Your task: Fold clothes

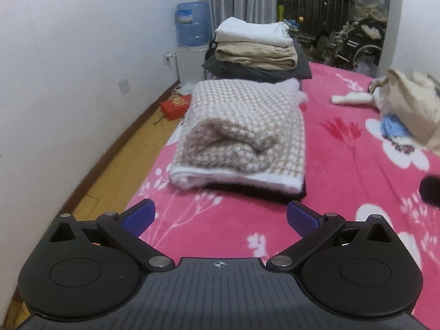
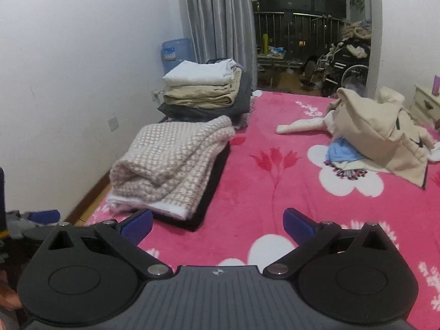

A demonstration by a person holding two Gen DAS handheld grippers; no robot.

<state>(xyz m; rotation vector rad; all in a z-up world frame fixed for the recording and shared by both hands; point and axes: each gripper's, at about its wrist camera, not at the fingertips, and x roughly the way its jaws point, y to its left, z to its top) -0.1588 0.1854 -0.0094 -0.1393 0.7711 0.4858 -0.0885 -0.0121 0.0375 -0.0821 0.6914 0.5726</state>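
Looking along two pairs of tongs over a bed (image 1: pixel 343 192) with a pink flowered cover. Both pairs are spread wide and pinch nothing. The left tongs (image 1: pixel 221 217) hang over bare cover, with the folded knit (image 1: pixel 242 134) straight ahead in the centre of the left view, near but apart. The right tongs (image 2: pixel 217 224) also sit over bare cover; in the right view the knit (image 2: pixel 176 165) lies to the left of centre, resting on a dark garment.

The knit is a pink and cream houndstooth piece, already folded, its long axis running away from the camera toward the far wall. Behind it, in the upper centre of the left view, is a stack (image 1: pixel 255 46) of folded clothes: white on top, tan beneath, dark grey at the bottom.

The unfolded pile (image 2: pixel 382 143), a beige coat over blue and white pieces, lies at centre right in the right view, well apart from both tongs. In the left view it (image 1: pixel 404 112) sits at the far right edge. The right hand looks the nearer to it, so the next garment probably falls to that hand.

Both tongs point downward at a slant toward the bed, neither touching cloth.
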